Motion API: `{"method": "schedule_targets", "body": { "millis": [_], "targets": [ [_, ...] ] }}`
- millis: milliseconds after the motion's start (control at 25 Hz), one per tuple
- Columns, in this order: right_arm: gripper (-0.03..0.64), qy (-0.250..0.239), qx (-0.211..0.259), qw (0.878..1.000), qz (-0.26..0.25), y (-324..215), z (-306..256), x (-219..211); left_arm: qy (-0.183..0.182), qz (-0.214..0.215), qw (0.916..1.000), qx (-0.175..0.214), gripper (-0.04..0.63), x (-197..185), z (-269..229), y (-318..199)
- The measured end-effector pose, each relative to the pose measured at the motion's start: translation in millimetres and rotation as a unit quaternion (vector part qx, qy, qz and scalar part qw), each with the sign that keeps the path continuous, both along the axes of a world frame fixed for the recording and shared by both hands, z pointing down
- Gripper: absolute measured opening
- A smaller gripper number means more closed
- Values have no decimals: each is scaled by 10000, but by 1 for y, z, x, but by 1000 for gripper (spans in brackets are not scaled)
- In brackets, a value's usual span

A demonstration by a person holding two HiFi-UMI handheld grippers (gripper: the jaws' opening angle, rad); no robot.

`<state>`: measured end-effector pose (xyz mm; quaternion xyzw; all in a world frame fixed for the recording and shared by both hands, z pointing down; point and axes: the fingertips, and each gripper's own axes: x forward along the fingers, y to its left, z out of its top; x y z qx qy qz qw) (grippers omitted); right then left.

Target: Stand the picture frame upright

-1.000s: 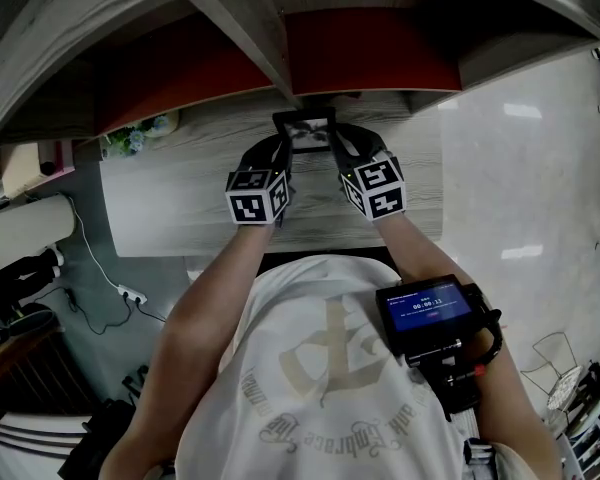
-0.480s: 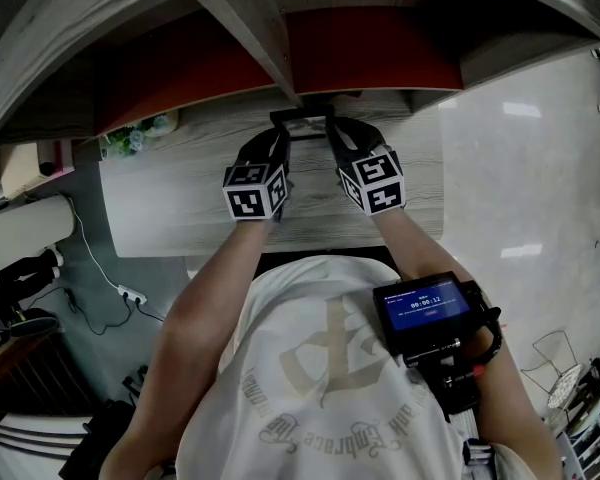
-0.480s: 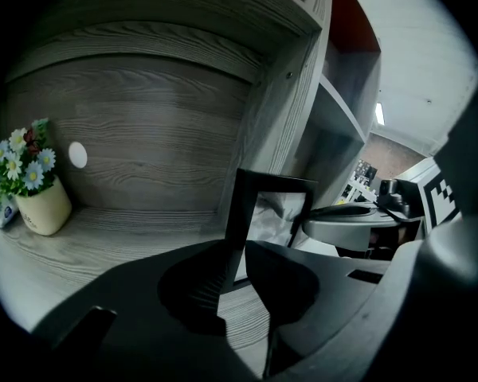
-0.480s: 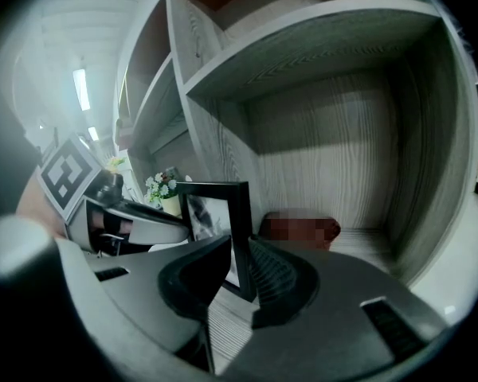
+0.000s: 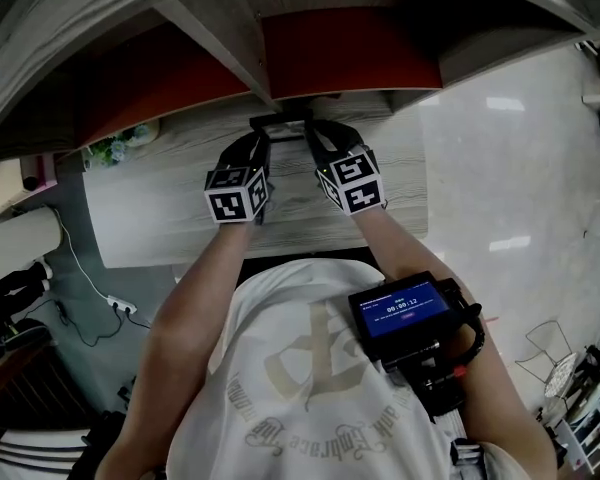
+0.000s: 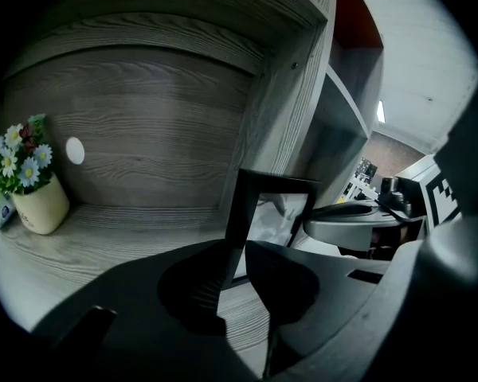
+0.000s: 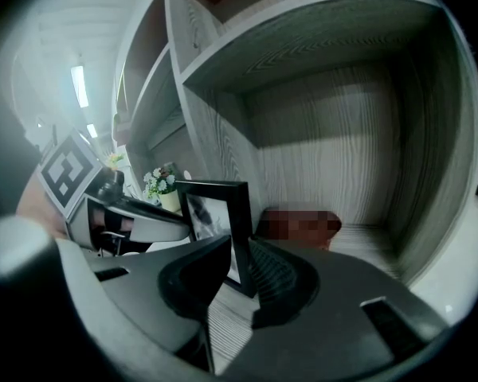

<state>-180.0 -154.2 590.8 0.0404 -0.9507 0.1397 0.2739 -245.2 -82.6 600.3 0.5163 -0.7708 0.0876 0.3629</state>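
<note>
Left gripper (image 5: pixel 259 134) is clamped on the black picture frame's (image 5: pixel 280 119) left side, right gripper (image 5: pixel 310 132) on its right side. Frame's upright by the desk's (image 5: pixel 170 218) back edge.

Black picture frame (image 6: pixel 272 213); grey wood-grain desk (image 5: pixel 160 208); red back panels (image 5: pixel 345 53); white and pale-blue flowers (image 6: pixel 16 153), cream pot (image 6: pixel 41 207); white shirt (image 5: pixel 310 358), beige print; blue-lit screen (image 5: pixel 400 310).

Study or office corner, grey wood-grain desk (image 5: pixel 160 218) beneath open cubby shelves (image 7: pixel 303 46), potted flowers (image 6: pixel 28 173), glossy tiled floor (image 5: pixel 510 188), ceiling strip light (image 7: pixel 79 86), trailing power strip (image 5: pixel 120 306).
</note>
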Motion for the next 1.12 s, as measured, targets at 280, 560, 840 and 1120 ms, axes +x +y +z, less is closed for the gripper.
{"method": "schedule_targets", "body": {
  "millis": [280, 560, 840, 1120],
  "targets": [
    [74, 39, 6, 10000, -79, -2, 4, 0, -4, 39, 9998, -172, 71, -1, 7, -1],
    [74, 72, 39, 9999, -136, 19, -15, 8, 18, 25, 10000, -71, 72, 6, -12, 20],
    [75, 30, 29, 10000, -41, 10, -5, 2, 50, -49, 9999, -108, 72, 0, 3, 12],
    [75, -84, 0, 9999, 128, 8, -13, 13, -35, -156, 9999, -54, 72, 0, -5, 21]
  ]
}}
